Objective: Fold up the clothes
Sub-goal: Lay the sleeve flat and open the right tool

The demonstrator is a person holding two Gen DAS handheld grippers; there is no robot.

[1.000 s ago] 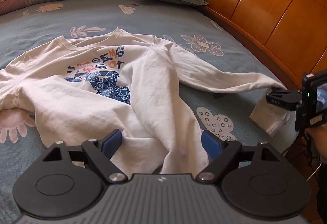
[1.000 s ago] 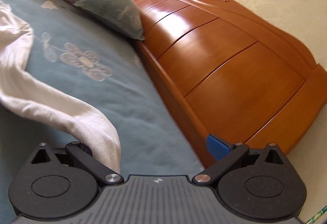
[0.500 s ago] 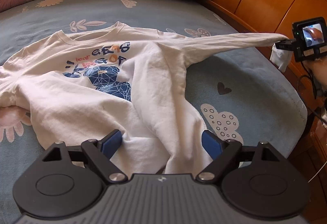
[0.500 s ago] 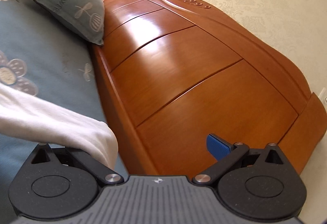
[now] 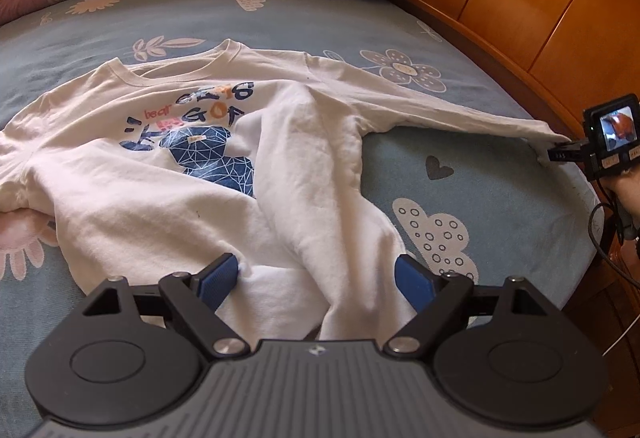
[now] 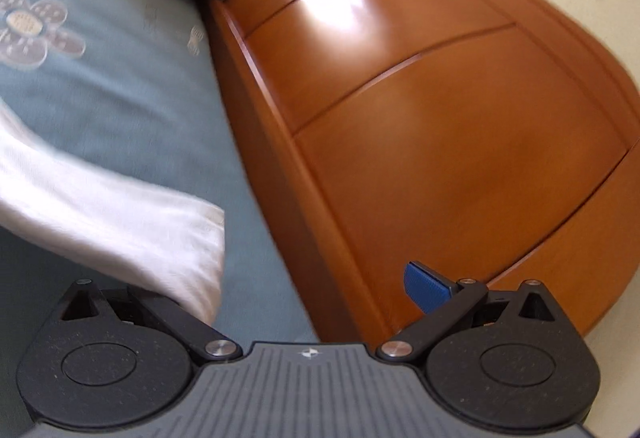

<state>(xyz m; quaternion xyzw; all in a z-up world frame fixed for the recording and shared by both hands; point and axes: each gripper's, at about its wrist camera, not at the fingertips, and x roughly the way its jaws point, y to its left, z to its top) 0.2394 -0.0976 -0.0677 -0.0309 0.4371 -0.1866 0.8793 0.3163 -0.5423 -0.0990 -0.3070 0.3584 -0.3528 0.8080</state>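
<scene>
My shirt (image 5: pixel 132 174) is soft, matt white cloth; bedsheet (image 5: pixel 500 198) matt woven fabric; headboard (image 6: pixel 440 118) glossy varnished wood; my pads (image 5: pixel 218 280) seemingly ribbed plastic.

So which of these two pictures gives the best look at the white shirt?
The left wrist view. The whole shirt shows there, spread on the bed, print facing up, one sleeve stretched toward the right tool. The right wrist view shows only the blurred end of that sleeve.
</scene>
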